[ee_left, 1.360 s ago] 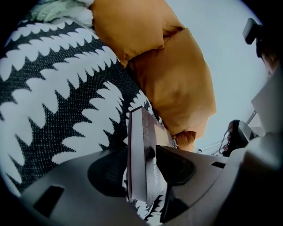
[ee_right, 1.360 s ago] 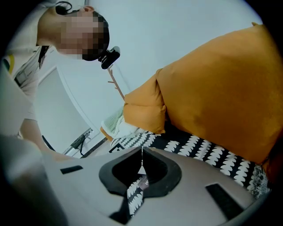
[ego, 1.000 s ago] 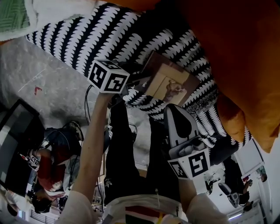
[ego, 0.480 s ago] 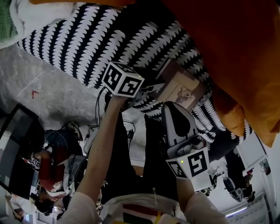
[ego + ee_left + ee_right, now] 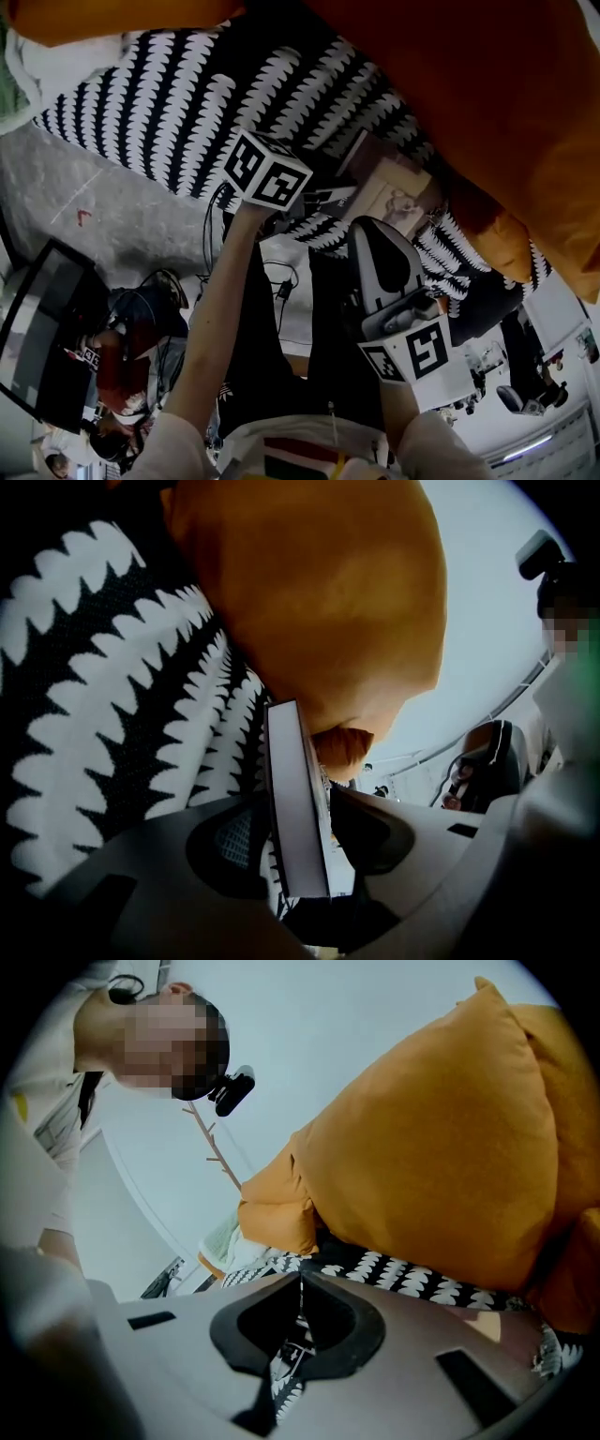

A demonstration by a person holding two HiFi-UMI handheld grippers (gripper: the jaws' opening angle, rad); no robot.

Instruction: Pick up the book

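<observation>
Left gripper [image 5: 292, 803]: jaws clamped on the book [image 5: 295, 799], one pad on each cover. The left gripper view sees the book edge-on, pale page block facing the camera, standing upright between the pads.

Head view: the book [image 5: 392, 192] shows a brown cover with a pale picture panel. It sits at the far end of the left gripper, past its marker cube [image 5: 267, 171]. It is close against the black-and-white patterned throw [image 5: 178, 103] and just under the edge of the big orange cushion [image 5: 487, 94]. Cannot tell whether the book is clear of the cloth or resting on it.

Right gripper [image 5: 300, 1283]: jaws pressed together, tips meeting, nothing between them. In the head view it hangs nearer the person than the book, nose pointing up toward it but apart from it, with its own marker cube [image 5: 417, 352] at the rear.

Right gripper view: the orange cushion [image 5: 441, 1147] fills the right side, with a band of the patterned throw [image 5: 394, 1277] beneath it. A smaller orange cushion [image 5: 272, 1208] lies beyond, against a pale wall.

Below the grippers in the head view are the person's dark trousers [image 5: 267, 328], and grey floor [image 5: 103, 206] lies to the left.
</observation>
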